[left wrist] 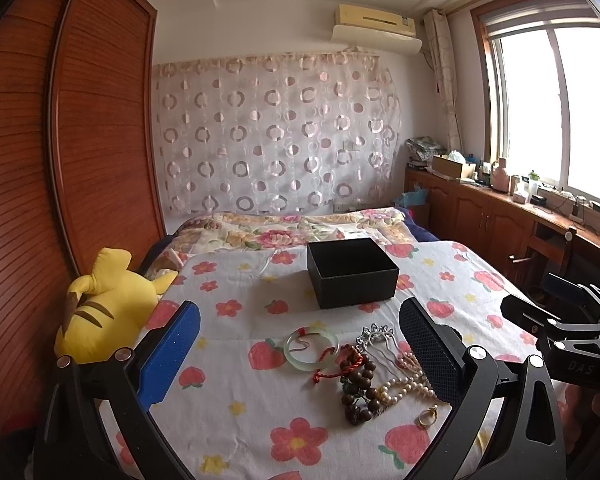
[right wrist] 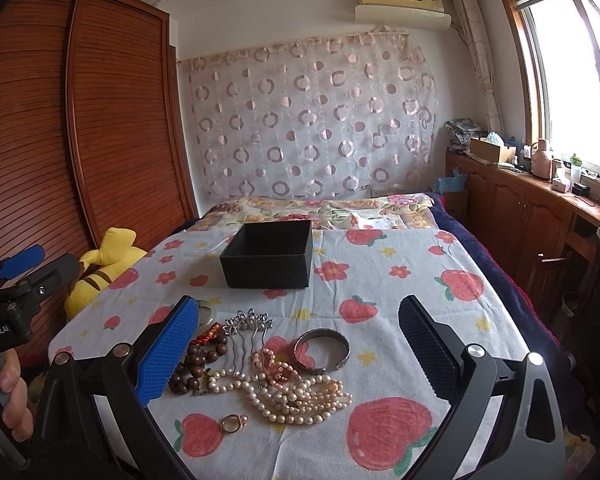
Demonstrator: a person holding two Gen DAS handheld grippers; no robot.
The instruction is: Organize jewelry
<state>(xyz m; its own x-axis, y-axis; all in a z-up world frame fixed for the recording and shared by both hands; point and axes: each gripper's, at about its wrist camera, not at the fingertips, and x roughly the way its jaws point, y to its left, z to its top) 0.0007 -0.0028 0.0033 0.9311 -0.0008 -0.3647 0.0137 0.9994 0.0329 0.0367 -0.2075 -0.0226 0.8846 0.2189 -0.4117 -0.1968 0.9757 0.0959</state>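
Nearest the cam: gold ring point(right wrist: 233, 424) on the bed sheet point(right wrist: 400, 292), just in front of the jewelry pile. Right gripper point(right wrist: 300, 356) hovers over the pile w/ jaws spread wide, gripping nothing; left gripper point(left wrist: 300, 354) is likewise spread wide and bare, set a bit further left over the same pile.

Pile, near to far: pearl necklace point(right wrist: 296, 396) in a loose heap, touching a pink bead strand point(right wrist: 272, 366); brown wood-bead bracelet point(right wrist: 196, 364) at the left, partly behind the blue pad; silver bangle point(right wrist: 322, 350) lying flat to the right of the pearls; silver hair comb point(right wrist: 248, 330) w/ prongs pointing toward the cam; red cord point(left wrist: 332, 368) tangled w/ the wood beads; pale green jade bangle point(left wrist: 311, 349) flat on the sheet, left-most of the lot.

Beyond the pile, apart from it: black box point(right wrist: 268, 256), lid off, open side up, mid-bed. Can't see its inside floor.

Left edge of bed: yellow plush toy point(left wrist: 100, 308) against the wooden wardrobe point(left wrist: 80, 160). Further back: floral quilt point(left wrist: 292, 232), patterned curtain point(left wrist: 276, 132) on the wall, AC unit point(left wrist: 374, 22) above. Right side: cluttered desk point(right wrist: 580, 204) under the window point(left wrist: 560, 112).
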